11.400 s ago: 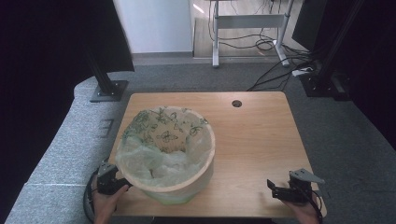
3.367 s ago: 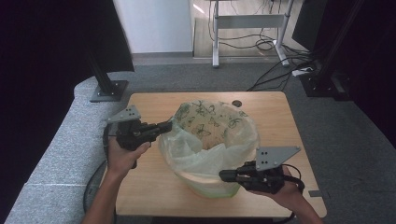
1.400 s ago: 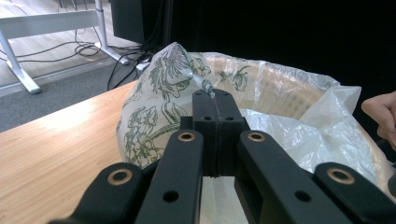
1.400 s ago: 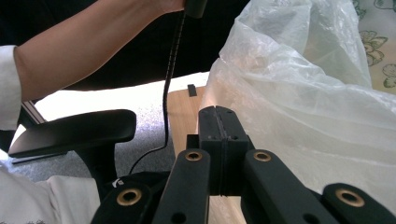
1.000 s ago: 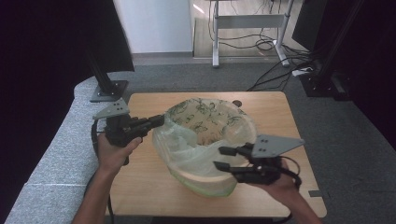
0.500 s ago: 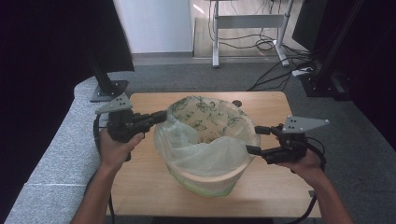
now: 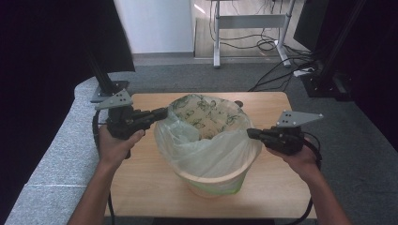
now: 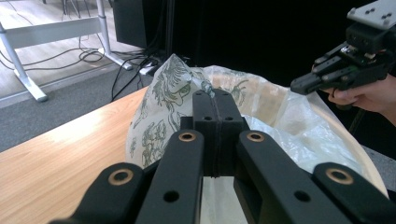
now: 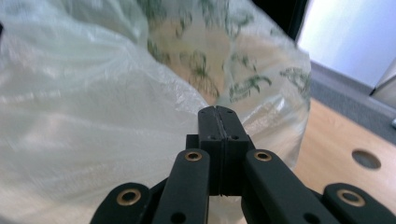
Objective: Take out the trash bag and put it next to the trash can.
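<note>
A thin see-through plastic bag point(image 7: 206, 136) with green print lines a beige round bin point(image 7: 216, 180) in the middle of the wooden table point(image 7: 141, 187). My left gripper point(image 7: 163, 112) is shut on the bag's left rim and holds it out past the bin; the printed film rises just behind its closed tips point(image 8: 214, 95). My right gripper point(image 7: 249, 133) is at the bag's right rim. Its jaws have just been closing and now stand shut point(image 9: 218, 111), with a fold of film running into their tips. From the left gripper view the right gripper point(image 8: 299, 86) reaches the rim from the far side.
A round hole point(image 7: 238, 103) is in the table behind the bin. A monitor-stand base point(image 7: 105, 91) sits off the table's back left corner. A desk frame and loose cables point(image 7: 263, 44) lie on the floor farther back. Dark curtains stand on both sides.
The right hand has swung from the bin's front round to its right side, and its open jaws have shut at the bag's rim. The left hand stays put.
</note>
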{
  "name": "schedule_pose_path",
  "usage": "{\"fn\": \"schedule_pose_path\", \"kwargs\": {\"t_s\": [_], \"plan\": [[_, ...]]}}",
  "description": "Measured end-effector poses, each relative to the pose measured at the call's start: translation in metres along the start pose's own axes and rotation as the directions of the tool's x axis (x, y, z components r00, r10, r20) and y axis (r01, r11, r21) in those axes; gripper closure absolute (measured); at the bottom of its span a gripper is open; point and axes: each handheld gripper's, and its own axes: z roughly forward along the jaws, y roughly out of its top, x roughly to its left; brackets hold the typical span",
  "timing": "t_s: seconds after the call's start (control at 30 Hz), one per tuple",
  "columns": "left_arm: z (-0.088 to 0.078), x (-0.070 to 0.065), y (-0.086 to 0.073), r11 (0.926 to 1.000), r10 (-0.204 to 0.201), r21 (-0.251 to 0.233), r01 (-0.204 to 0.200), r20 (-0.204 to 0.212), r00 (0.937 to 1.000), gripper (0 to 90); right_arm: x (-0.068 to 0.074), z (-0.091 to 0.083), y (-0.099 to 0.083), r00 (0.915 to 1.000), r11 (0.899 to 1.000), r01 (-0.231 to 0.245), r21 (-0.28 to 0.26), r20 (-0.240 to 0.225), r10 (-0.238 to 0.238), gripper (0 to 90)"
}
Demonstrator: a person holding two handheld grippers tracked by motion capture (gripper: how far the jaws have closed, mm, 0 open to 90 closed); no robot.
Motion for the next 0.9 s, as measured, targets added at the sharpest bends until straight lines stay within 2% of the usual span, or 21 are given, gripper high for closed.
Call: {"fn": "schedule_pose_path", "kwargs": {"t_s": [0.17,0.33,0.5,0.53,0.63,0.73,0.8,0.9], "plan": [[-0.001,-0.001,0.004,1.0000,0.005,-0.002,-0.005,0.000,1.0000,90.0,0.003,-0.002,0.018,0.9998,0.997,-0.010,-0.072,-0.016,0.008,89.5],[0.000,-0.002,0.006,1.0000,0.007,-0.004,-0.007,0.003,1.0000,90.0,0.006,0.005,0.028,0.9999,0.996,-0.005,-0.086,-0.011,0.004,89.5],[0.003,-0.003,0.004,1.0000,0.006,-0.001,-0.006,0.009,0.9999,90.0,0.006,0.017,0.030,1.0000,0.997,-0.008,-0.073,-0.006,0.008,89.0],[0.003,-0.003,0.004,1.0000,0.005,-0.001,-0.004,0.009,0.9999,90.0,0.006,0.017,0.029,0.9999,0.997,-0.010,-0.073,-0.010,0.009,85.9],[0.001,-0.001,0.002,1.0000,0.002,-0.002,-0.002,0.007,1.0000,90.0,0.005,0.008,0.021,0.9989,0.994,-0.035,-0.106,-0.036,0.032,58.7],[-0.001,0.001,-0.001,1.0000,-0.004,-0.006,0.004,0.005,1.0000,90.0,0.001,-0.011,0.006,0.9976,0.988,-0.061,-0.141,-0.043,0.055,42.0],[0.000,0.002,-0.003,0.9999,-0.009,-0.006,0.009,0.004,1.0000,90.0,-0.002,-0.021,-0.005,0.9956,0.985,-0.087,-0.148,-0.047,0.081,36.8],[0.001,0.002,-0.004,0.9999,-0.013,-0.003,0.013,0.004,0.9999,90.0,-0.002,-0.026,-0.019,0.9942,0.988,-0.097,-0.117,-0.059,0.090,34.0]]}}
